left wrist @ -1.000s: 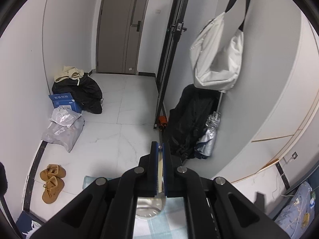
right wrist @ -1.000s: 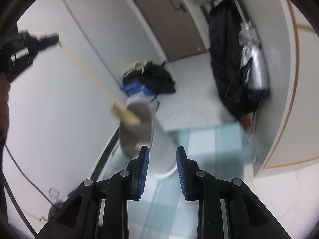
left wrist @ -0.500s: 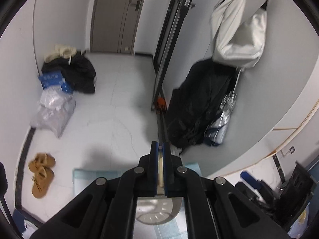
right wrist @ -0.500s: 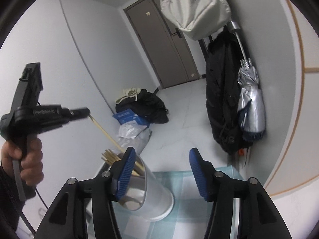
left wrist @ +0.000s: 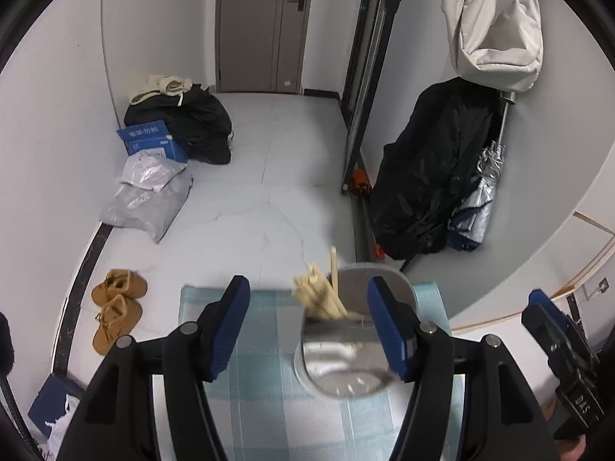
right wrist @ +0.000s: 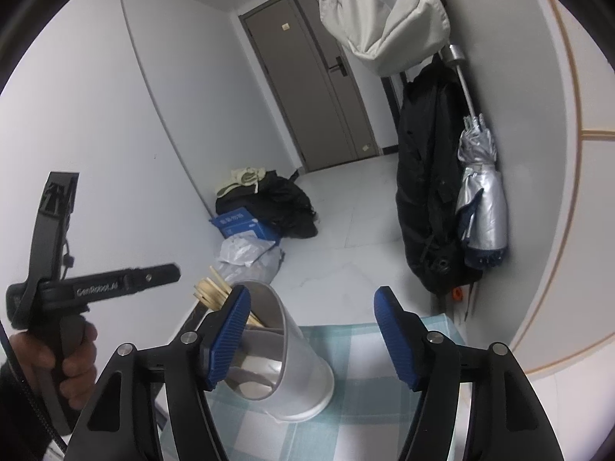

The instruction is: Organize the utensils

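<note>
2 grippers, both with jaws parted and nothing between them: left gripper (left wrist: pixel 307 326) just opened above the holder, right gripper (right wrist: pixel 311 330) just widened too, hovering near the same holder. Chopsticks (left wrist: pixel 321 296) released, now standing bundled in the metal holder (left wrist: pixel 353 345), leaning toward its far-left rim, tips sticking out above it. Holder itself upright on the checked cloth (left wrist: pixel 261 345), toward the far right part of the table.

To finish the step well: lift the left jaws straight up and clear of the stick tips, without brushing the leaning bundle or the holder rim; likely easy to tip, that tall light holder. Keep the right jaws off the holder wall unless steadying seems needed.

Table covered by pale blue-green checked cloth, otherwise bare in view. Beyond its far edge, white tiled floor, brown shoes (left wrist: pixel 115 307), grey parcel bags (left wrist: pixel 148 199), blue box (left wrist: pixel 150 140), dark clothes heap, black coat (left wrist: pixel 430 169), silver umbrella (right wrist: pixel 480 207), grey door (left wrist: pixel 265 27) at the back.
</note>
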{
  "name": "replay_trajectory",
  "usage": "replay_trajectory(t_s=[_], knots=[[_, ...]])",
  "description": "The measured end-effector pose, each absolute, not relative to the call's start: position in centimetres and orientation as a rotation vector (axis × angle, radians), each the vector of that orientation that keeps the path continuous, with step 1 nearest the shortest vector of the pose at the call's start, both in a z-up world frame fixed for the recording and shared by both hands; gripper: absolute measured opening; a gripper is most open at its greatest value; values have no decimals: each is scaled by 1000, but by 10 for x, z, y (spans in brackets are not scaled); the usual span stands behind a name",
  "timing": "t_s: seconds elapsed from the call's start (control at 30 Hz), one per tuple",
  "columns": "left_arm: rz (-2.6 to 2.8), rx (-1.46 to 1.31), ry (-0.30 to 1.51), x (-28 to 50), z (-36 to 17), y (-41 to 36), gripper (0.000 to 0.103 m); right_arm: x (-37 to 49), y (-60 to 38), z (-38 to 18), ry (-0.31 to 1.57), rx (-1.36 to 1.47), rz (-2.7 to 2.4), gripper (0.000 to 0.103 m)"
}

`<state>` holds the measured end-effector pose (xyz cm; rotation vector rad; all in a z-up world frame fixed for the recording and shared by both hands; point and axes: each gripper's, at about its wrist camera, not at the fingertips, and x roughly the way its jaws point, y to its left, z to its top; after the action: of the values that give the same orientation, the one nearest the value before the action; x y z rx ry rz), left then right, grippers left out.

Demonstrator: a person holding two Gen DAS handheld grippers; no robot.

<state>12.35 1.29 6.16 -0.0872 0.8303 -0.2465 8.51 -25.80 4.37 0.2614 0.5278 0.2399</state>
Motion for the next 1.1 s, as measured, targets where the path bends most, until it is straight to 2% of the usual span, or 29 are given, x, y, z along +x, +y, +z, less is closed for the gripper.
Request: replay_trajectory(t_s=[0.2,0.23,0.33,0.53,0.67,1.1], knots=[[-192,-60,743,87,70,15,60,54,-253,60,464,251,233,73],[-191,-58,733,84,71,15,61,51,-252,62,458,249,235,75],[-168,-73,704,67,74,19,76,35,-248,70,429,232,237,79],[-123,-74,641,40,74,24,77,10,-235,79,390,180,260,86],[-90,-87,601,24,71,29,87,-6,-229,77,368,157,252,94],[-81,-95,565,0,62,34,87,-30,-226,65,372,139,248,96]])
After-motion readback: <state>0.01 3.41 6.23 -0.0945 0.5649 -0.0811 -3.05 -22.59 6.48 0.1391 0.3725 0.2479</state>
